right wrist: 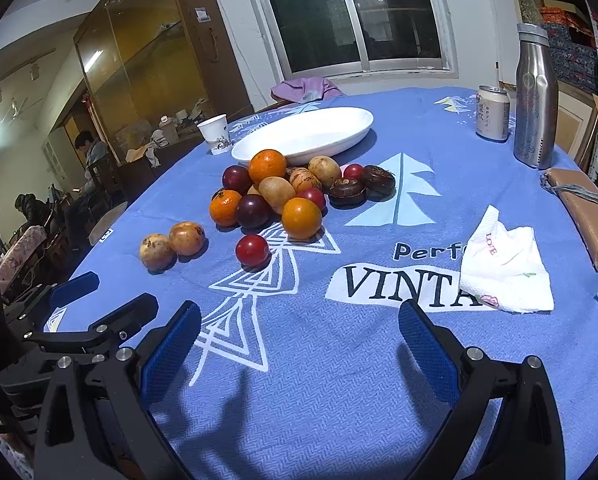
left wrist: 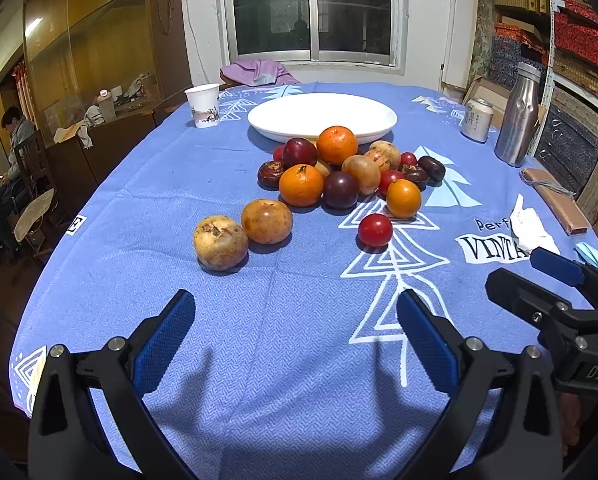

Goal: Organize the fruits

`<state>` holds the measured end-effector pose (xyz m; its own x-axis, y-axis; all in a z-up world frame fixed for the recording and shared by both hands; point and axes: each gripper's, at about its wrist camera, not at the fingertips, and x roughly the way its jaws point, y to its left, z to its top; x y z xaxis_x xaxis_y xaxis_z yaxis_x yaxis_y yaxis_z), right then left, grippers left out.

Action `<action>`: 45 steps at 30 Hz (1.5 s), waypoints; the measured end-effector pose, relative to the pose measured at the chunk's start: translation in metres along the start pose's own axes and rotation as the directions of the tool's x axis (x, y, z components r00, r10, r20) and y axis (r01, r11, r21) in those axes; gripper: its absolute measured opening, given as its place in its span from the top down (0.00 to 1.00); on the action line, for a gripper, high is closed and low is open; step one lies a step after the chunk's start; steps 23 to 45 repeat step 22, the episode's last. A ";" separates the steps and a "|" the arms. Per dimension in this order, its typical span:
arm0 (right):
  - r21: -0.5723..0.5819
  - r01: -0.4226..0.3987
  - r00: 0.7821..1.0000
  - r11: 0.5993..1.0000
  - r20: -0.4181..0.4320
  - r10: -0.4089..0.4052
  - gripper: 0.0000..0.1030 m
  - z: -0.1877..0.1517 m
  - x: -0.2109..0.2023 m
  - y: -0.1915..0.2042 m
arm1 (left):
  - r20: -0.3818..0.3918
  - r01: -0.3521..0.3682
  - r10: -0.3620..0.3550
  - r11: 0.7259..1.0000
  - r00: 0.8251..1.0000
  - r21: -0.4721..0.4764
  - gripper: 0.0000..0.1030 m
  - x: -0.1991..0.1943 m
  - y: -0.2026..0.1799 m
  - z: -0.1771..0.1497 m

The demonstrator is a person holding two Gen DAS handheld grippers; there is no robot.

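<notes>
1. Nearest the lens, the left tongs (left wrist: 295, 322) and right tongs (right wrist: 299, 326) both gape wide, holding nothing, low over the blue-clothed counter (left wrist: 259, 360).
2. The red fruit (left wrist: 375, 230) lies alone, straight ahead and far of both; the right tongs look slightly nearer.
3. Two brown fruits (left wrist: 243, 232) sit far-left.
4. Beyond, the fruit pile (left wrist: 339, 172), then the empty white plate (left wrist: 322, 114).

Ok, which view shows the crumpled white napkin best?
The right wrist view: the napkin lies whole and close on the blue tablecloth, covering the end of the VINTA print. The left wrist view catches it only near the right edge, small and partly hidden behind the right gripper.
</notes>
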<state>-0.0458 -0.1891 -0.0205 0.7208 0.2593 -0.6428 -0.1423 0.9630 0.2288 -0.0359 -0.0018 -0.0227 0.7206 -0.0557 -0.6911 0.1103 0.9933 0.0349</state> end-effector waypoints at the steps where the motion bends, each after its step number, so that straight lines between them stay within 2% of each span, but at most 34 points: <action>1: 0.000 -0.001 1.000 1.000 0.001 0.001 0.03 0.000 0.000 0.000 | 0.003 0.001 -0.001 1.000 1.000 0.002 0.04 0.000 0.000 0.000; 8: -0.003 -0.006 1.000 1.000 0.009 0.006 0.03 -0.001 -0.002 0.002 | 0.047 -0.033 0.033 0.999 0.998 0.017 0.04 -0.005 -0.002 -0.001; 11: 0.000 -0.008 1.000 1.000 0.010 0.008 0.03 -0.001 -0.002 0.002 | 0.045 -0.016 0.015 1.000 0.999 0.018 0.04 -0.006 -0.002 0.000; 45: 0.003 -0.014 1.000 1.000 0.013 0.014 0.03 0.001 -0.004 0.003 | 0.038 -0.026 0.025 0.999 0.999 0.029 0.04 -0.005 -0.006 0.000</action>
